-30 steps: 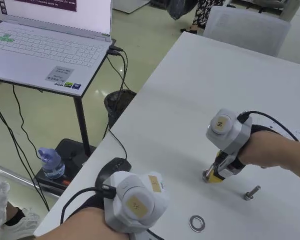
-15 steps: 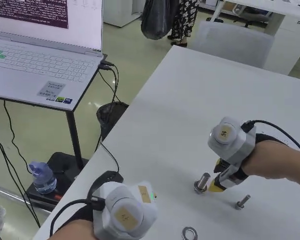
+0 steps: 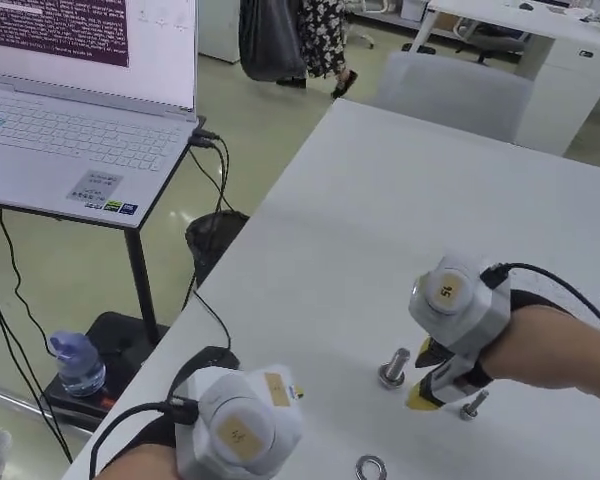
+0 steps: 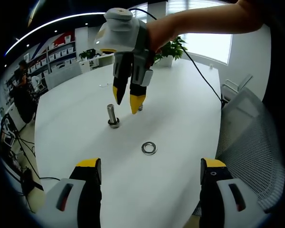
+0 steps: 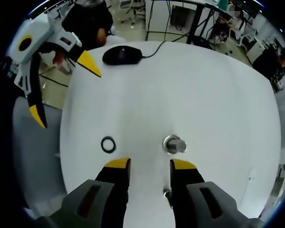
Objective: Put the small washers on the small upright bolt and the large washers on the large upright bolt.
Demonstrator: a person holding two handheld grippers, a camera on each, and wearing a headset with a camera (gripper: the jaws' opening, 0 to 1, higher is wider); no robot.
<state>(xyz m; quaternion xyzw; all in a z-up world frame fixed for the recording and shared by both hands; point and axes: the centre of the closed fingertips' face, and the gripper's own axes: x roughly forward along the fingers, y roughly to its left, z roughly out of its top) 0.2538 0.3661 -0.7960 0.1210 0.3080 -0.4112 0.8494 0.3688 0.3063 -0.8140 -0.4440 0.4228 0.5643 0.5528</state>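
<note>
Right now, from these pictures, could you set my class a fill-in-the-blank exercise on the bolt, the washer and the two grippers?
1. The large bolt stands ____.
2. The washer lies flat on the white ____, on no bolt.
3. The left gripper and the right gripper both have jaws ____ and empty.
Missing words: upright; table; open.

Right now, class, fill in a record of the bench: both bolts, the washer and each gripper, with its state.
big bolt: upright on the table
small bolt: by the right gripper's tips, seems to lie on its side
washer: flat on the table, apart from both bolts
right gripper: open, empty, tips close beside the big bolt
left gripper: wide open, empty, pointed toward the washer
</note>
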